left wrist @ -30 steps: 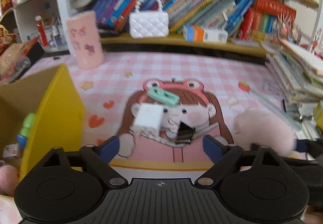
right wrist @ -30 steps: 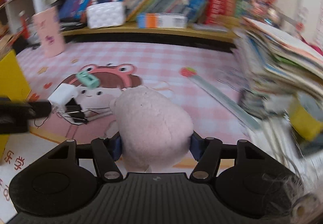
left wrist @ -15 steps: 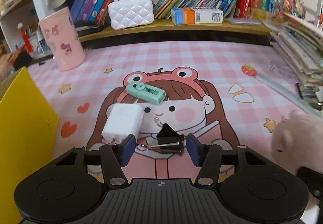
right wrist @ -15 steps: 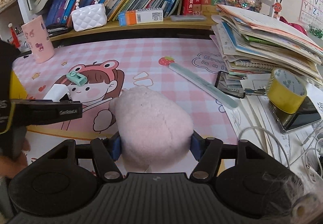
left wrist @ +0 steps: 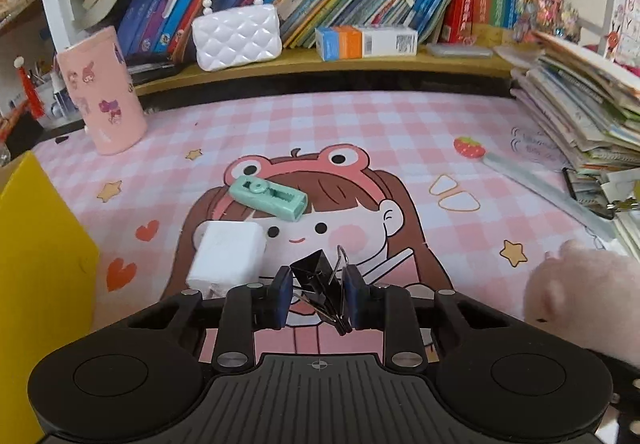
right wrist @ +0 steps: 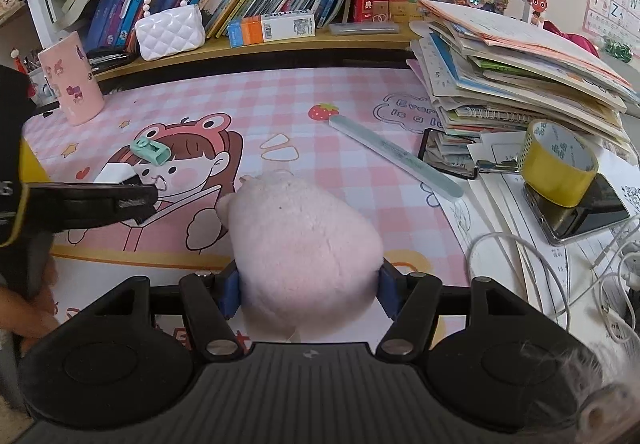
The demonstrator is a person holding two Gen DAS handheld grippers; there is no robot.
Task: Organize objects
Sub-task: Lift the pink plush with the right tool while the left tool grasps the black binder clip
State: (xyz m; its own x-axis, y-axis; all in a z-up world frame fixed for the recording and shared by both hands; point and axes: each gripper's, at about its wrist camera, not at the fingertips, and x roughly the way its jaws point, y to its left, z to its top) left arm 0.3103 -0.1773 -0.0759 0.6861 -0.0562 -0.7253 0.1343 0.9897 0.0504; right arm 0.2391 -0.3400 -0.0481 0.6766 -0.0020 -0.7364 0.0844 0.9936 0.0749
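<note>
Binder clip [left wrist: 320,284] clenched in left hand-held gripper [left wrist: 316,302], spine away | plush [right wrist: 304,244] grasped by right hand-held gripper [right wrist: 308,294]

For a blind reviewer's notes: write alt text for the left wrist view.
The left gripper is shut on a black binder clip on a pink cartoon desk mat. Just beyond lie a white charger block and a mint-green clip; a yellow box stands at left, a pink plush toy at right.

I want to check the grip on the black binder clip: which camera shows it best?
The left wrist view: the black binder clip sits centred between the left gripper pads, which pinch it. In the right wrist view that gripper hides almost all of it.
</note>
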